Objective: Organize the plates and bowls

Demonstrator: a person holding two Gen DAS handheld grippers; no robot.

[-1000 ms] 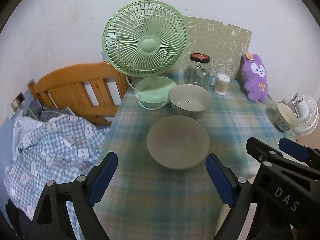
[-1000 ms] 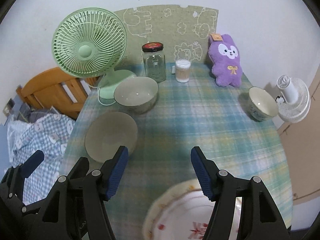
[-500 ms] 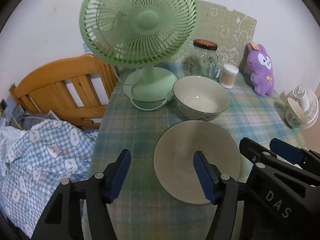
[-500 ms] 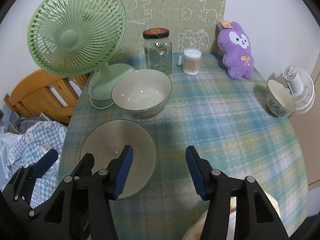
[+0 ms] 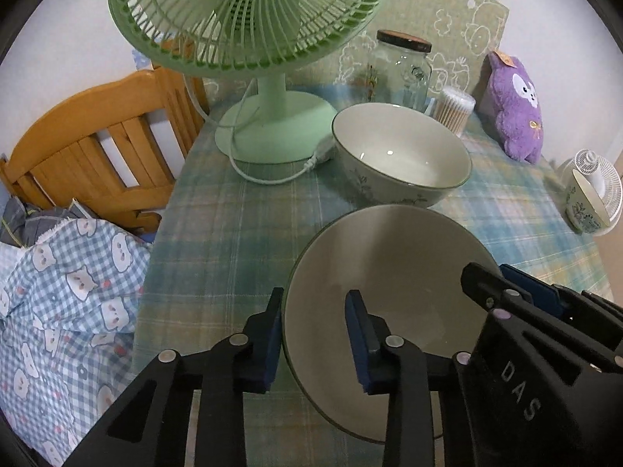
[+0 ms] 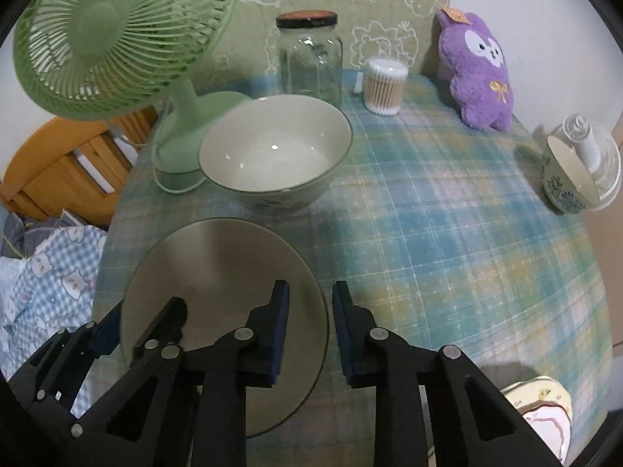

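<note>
Both claws are working the same grey-green plate (image 5: 389,272), which sits low centre in the left wrist view, right in front of the big white bowl (image 5: 401,155) on the plaid tablecloth (image 5: 233,233).

The left gripper (image 5: 313,334) straddles the plate's left rim, one blue pad outside, one over the dish. Its jaws are closing, with a gap between pads and rim, so no real hold yet.

In the right wrist view the right gripper (image 6: 307,327) straddles the plate's right edge the same way, jaws closing, rim between them, not pinched as far as I can see.

Small patterned bowl (image 6: 564,179) sits at the far right, green desk fan (image 6: 117,35) upper left.
</note>
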